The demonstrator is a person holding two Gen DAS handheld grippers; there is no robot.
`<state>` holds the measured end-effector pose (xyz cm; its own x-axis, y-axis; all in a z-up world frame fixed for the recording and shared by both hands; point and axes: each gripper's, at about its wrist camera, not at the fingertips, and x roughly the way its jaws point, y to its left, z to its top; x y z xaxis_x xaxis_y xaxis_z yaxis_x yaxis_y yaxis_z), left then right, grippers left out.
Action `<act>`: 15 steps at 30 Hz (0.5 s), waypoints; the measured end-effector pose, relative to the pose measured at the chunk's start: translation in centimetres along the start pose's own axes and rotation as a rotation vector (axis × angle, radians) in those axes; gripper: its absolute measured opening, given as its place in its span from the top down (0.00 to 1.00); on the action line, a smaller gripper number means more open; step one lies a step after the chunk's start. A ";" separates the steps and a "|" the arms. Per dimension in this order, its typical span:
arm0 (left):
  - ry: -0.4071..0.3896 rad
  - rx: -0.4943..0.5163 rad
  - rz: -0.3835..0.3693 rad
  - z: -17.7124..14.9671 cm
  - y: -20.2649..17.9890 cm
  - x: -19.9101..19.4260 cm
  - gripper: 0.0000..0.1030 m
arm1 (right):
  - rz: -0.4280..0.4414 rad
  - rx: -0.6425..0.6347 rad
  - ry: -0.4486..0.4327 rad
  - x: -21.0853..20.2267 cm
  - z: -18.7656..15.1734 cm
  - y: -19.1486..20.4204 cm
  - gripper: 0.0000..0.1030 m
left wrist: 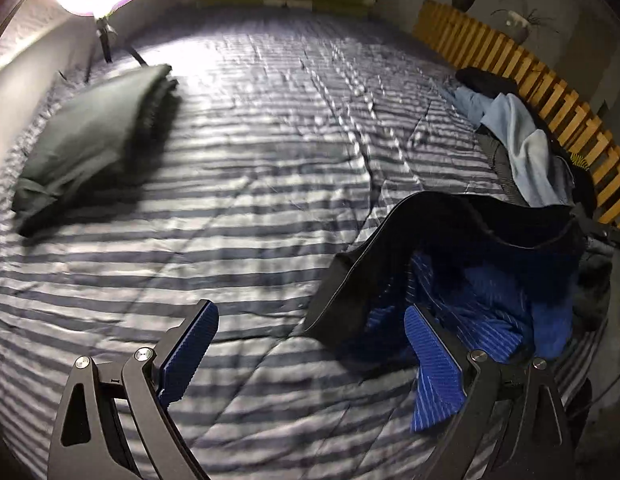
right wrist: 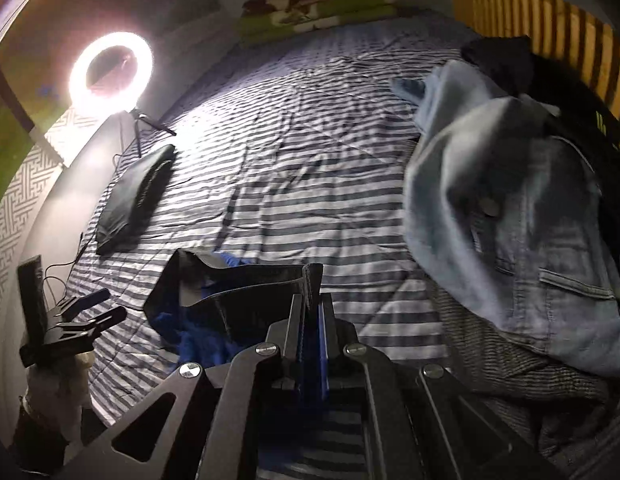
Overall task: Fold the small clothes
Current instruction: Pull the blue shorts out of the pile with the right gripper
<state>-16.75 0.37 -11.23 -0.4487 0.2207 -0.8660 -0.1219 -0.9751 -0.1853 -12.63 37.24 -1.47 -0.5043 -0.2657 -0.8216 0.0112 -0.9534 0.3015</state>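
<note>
A blue striped small garment (left wrist: 482,304) with a black waistband (left wrist: 390,248) hangs lifted over the striped bedspread (left wrist: 270,152). My right gripper (right wrist: 312,299) is shut on the waistband (right wrist: 250,280), with the blue cloth (right wrist: 198,344) sagging below and to its left. My left gripper (left wrist: 310,314) is open just left of the garment, its right pad (left wrist: 432,364) against the blue cloth and nothing between the fingers. In the right wrist view the left gripper (right wrist: 104,308) appears at the far left, open, held by a hand.
A folded dark garment (left wrist: 94,148) lies at the bed's left side. A pile with a light denim jacket (right wrist: 510,216) and dark clothes sits at the right by the wooden slatted headboard (left wrist: 550,92). A ring light (right wrist: 110,72) stands at the left, and a green blanket (right wrist: 318,4) lies at the far end.
</note>
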 end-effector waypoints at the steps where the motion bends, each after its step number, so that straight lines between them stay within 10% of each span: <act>1: 0.014 -0.010 -0.008 0.1 0.1 0.7 0.10 | -0.003 0.003 0.001 0.3 0.1 -0.4 0.95; 7: 0.073 -0.068 -0.048 -0.2 0.8 3.7 0.29 | -0.035 0.015 0.004 1.7 0.0 -1.8 0.95; 11: 0.099 -0.112 -0.117 -0.2 0.7 4.7 0.93 | -0.046 0.039 0.003 2.3 0.1 -2.7 0.95; 15: 0.032 -0.115 -0.106 0.2 0.2 3.1 0.98 | -0.038 0.045 -0.011 1.5 -0.1 -2.2 0.95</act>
<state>-18.40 0.89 -13.86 -0.4101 0.3231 -0.8529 -0.0639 -0.9430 -0.3266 -13.30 38.94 -3.41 -0.5134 -0.2275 -0.8275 -0.0470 -0.9553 0.2918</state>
